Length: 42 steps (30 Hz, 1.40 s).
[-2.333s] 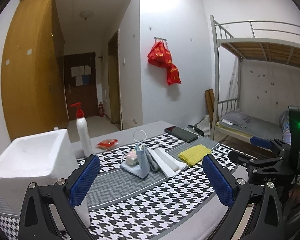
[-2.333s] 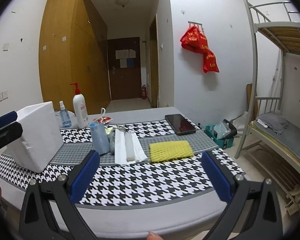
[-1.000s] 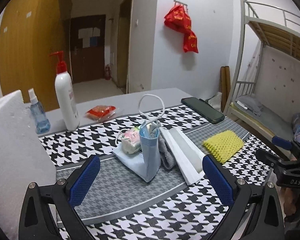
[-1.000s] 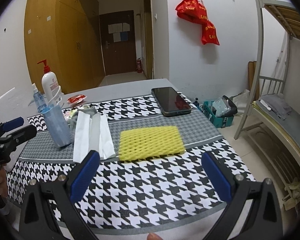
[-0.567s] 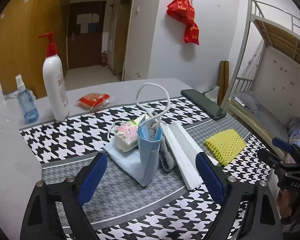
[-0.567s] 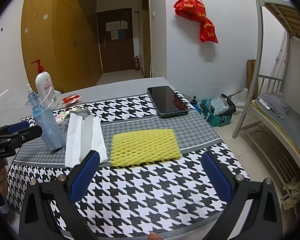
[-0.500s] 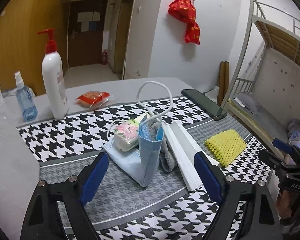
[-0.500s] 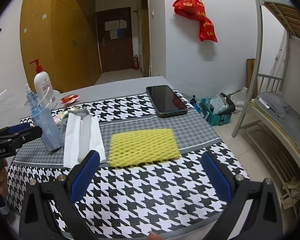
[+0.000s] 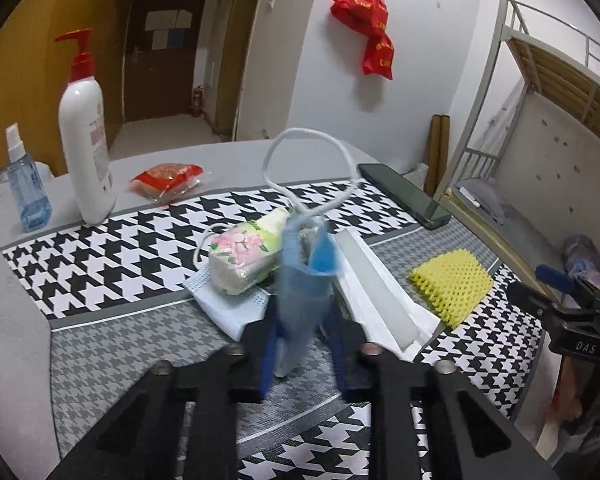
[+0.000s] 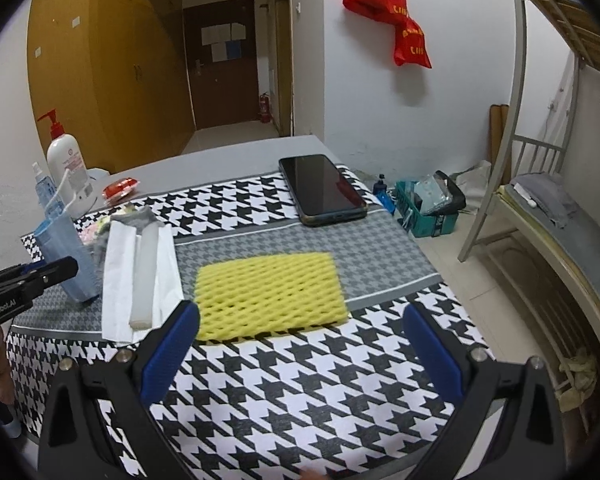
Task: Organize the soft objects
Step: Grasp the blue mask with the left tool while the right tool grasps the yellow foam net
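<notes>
My left gripper (image 9: 302, 344) is shut on a folded blue face mask (image 9: 306, 276) that stands upright with its white ear loop (image 9: 308, 148) arching above. The mask (image 10: 66, 258) and the left gripper (image 10: 40, 274) also show in the right wrist view. A floral tissue pack (image 9: 246, 254) lies on a second flat blue mask (image 9: 224, 308) just left of it. A white folded cloth with a foam strip (image 9: 380, 300) lies to the right. A yellow foam net (image 10: 270, 288) lies flat ahead of my open, empty right gripper (image 10: 300, 344).
A black phone (image 10: 322, 188) lies at the far side of the houndstooth table mat (image 10: 300, 380). A white pump bottle (image 9: 86, 132), blue spray bottle (image 9: 26, 188) and red snack packet (image 9: 166, 176) stand at the back left. A bunk bed (image 10: 560, 200) is to the right.
My left gripper has moved forward to the upright blue mask and closed on it. My right gripper has come slightly closer to the yellow foam net and stays open.
</notes>
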Tool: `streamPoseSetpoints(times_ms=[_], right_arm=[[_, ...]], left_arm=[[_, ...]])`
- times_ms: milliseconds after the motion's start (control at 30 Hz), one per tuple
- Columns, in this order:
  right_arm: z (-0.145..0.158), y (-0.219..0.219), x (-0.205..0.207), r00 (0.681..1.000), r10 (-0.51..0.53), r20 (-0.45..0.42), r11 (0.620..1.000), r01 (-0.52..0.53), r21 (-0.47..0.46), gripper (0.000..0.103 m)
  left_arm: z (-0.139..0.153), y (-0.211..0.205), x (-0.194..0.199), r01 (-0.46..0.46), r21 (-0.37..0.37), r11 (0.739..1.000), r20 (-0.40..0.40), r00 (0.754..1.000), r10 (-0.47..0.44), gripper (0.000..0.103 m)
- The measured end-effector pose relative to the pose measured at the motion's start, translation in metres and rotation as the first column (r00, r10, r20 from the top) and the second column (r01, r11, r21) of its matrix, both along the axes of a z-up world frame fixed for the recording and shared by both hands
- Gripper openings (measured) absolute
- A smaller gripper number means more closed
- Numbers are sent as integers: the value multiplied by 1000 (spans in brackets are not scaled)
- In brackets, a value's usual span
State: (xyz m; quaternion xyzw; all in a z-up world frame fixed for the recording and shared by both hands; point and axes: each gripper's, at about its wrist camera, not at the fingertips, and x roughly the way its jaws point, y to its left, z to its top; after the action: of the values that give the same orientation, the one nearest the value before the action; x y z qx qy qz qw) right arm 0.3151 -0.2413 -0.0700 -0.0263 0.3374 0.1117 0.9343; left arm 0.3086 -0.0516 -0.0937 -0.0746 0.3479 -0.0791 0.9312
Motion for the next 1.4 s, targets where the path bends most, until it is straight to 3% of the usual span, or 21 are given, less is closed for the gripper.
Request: streamPoseSetpoints(times_ms=[133, 367, 833, 1033, 1133, 1200, 1233, 1333, 1400], right_arm=[[-3, 4, 7, 1000, 10, -13, 1000, -10, -10, 102], [-11, 17, 22, 996, 46, -81, 998, -49, -27, 88], [-32, 41, 40, 984, 65, -167, 991, -83, -104, 87], [-34, 45, 43, 982, 60, -177, 991, -80, -105, 81], [-32, 46, 42, 981, 68, -181, 991, -88, -105, 68], [-30, 47, 40, 980, 79, -185, 991, -98, -94, 43], [-28, 47, 40, 979, 78, -190, 991, -98, -95, 18], [-25, 43, 37, 978, 69, -195, 993, -86, -77, 9], [-20, 38, 31, 982, 56, -180, 997, -65, -47, 9]], left_arm=[[-7, 1, 5, 1, -2, 1000, -19, 1000, -2, 10], [-4, 5, 0, 35, -38, 999, 23, 999, -34, 10], [-2, 12, -8, 34, -66, 997, 27, 999, -32, 10], [-2, 13, -10, 32, -71, 997, 20, 999, -30, 10], [-2, 14, -9, 26, -83, 996, 17, 1000, -25, 10], [-2, 15, -9, 28, -85, 996, 18, 999, -27, 10], [-2, 15, -9, 27, -84, 996, 19, 999, -26, 10], [2, 14, -13, 37, -88, 995, 37, 999, -34, 10], [6, 15, -16, 42, -88, 995, 54, 998, -37, 10]])
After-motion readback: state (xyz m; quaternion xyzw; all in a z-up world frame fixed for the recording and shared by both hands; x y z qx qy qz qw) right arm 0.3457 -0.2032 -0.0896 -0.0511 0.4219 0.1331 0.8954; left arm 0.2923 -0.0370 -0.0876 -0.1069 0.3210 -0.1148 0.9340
